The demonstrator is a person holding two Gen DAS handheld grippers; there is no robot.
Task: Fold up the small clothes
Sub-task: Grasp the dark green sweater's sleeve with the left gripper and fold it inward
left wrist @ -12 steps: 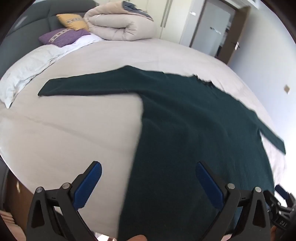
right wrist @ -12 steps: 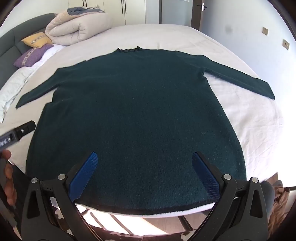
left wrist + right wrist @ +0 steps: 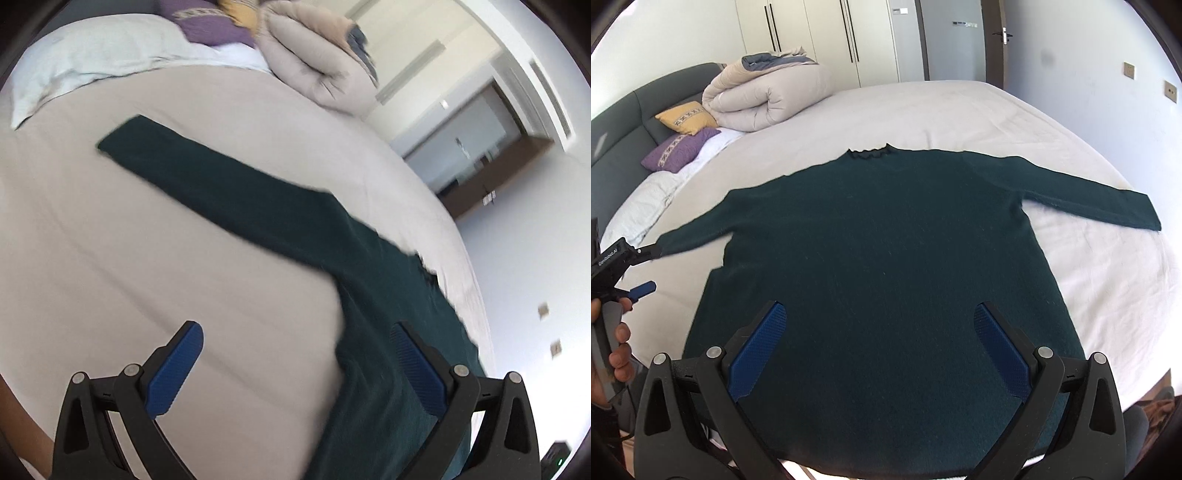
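A dark green long-sleeved sweater (image 3: 886, 258) lies flat on the bed, collar away from me, both sleeves spread out. In the left wrist view its left sleeve (image 3: 221, 184) stretches up and left across the sheet. My left gripper (image 3: 295, 343) hangs open above the sheet beside the sweater's left side, nothing between its blue pads. My right gripper (image 3: 879, 321) stands open above the sweater's lower body, empty. In the right wrist view, at the left edge by the left sleeve's cuff, the left gripper (image 3: 646, 269) shows, held by a hand.
The bed (image 3: 960, 110) has a pale sheet. A rolled beige duvet (image 3: 764, 96), a yellow cushion (image 3: 687, 118) and a purple cushion (image 3: 679, 149) sit near the dark headboard. White wardrobe doors and a door stand behind. The bed's near edge lies just below the sweater's hem.
My left gripper has swung left and rolled, so the left sleeve now fills its view. The right gripper has risen slightly. Both stay open.
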